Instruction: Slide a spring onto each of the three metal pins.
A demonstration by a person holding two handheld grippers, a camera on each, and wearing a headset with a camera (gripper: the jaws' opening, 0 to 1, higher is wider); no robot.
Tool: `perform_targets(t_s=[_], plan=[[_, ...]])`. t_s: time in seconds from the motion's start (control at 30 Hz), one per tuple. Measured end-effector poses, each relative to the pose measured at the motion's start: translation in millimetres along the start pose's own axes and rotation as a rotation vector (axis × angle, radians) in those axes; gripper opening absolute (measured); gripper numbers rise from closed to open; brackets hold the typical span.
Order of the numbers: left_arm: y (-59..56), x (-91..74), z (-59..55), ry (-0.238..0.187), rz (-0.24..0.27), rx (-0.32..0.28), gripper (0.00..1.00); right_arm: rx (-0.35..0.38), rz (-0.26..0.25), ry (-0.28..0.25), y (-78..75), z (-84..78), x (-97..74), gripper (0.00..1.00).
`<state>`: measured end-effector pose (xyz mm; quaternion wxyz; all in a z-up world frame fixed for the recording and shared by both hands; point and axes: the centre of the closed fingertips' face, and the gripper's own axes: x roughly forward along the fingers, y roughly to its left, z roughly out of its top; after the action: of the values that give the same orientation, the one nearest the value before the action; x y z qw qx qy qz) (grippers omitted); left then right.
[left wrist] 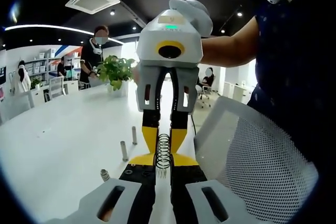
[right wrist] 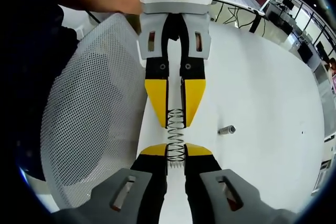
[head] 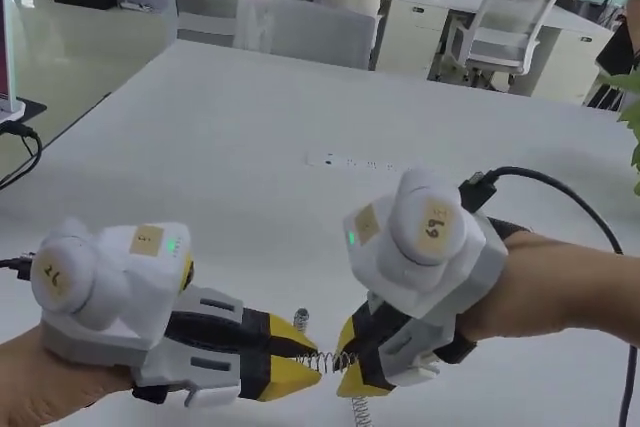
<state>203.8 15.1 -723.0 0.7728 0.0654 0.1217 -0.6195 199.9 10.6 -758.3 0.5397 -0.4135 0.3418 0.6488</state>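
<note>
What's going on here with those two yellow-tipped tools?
A person holds a hand-held gripper in each hand above a white table. The left hand-held gripper and the right hand-held gripper face each other, both shut on one spring held between them. A bare metal pin stands on the table nearby.

Spring (head: 325, 358) between left gripper (head: 303, 353) and right gripper (head: 346, 357) (tip to tip), 3 pins (left wrist: 124, 150) on table (head: 300, 97) beside
</note>
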Motion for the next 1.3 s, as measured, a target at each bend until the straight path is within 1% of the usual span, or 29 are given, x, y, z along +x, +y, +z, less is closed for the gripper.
perform_targets(t_s=[0.23, 0.47, 0.57, 0.6, 0.67, 0.83, 1.1, 1.3], plan=[[0.1, 1.4, -0.2, -0.002, 0.000, 0.001, 0.02, 0.027, -0.005, 0.003, -0.6, 0.1, -2.1, 0.08], [3.0, 0.3, 4.2, -0.020, 0.004, -0.004, 0.02, 0.042, -0.015, -0.013, -4.2, 4.8, -10.6, 0.08], [3.7, 0.6, 4.0, -0.018, 0.005, -0.002, 0.02, 0.050, -0.021, -0.025, -6.5, 8.7, -14.6, 0.08], [4.3, 0.4, 3.1, -0.012, 0.008, 0.003, 0.02, 0.055, -0.018, -0.044, -6.4, 13.0, -17.0, 0.08], [4.4, 0.4, 2.3, -0.013, 0.008, -0.001, 0.02, 0.061, -0.014, -0.051, -6.3, 16.4, -19.5, 0.08], [5.2, 0.0, 2.8, -0.017, 0.011, 0.003, 0.02, 0.043, -0.020, -0.041, -6.7, 19.9, -20.7, 0.08], [6.2, 0.2, 3.7, -0.022, 0.013, 0.011, 0.02, 0.032, -0.020, -0.046, -7.4, 29.5, -27.4, 0.08], [5.7, 2.3, 3.9, -0.029, 0.012, 0.014, 0.02, 0.011, -0.021, -0.025, -6.1, 32.3, -28.2, 0.08]])
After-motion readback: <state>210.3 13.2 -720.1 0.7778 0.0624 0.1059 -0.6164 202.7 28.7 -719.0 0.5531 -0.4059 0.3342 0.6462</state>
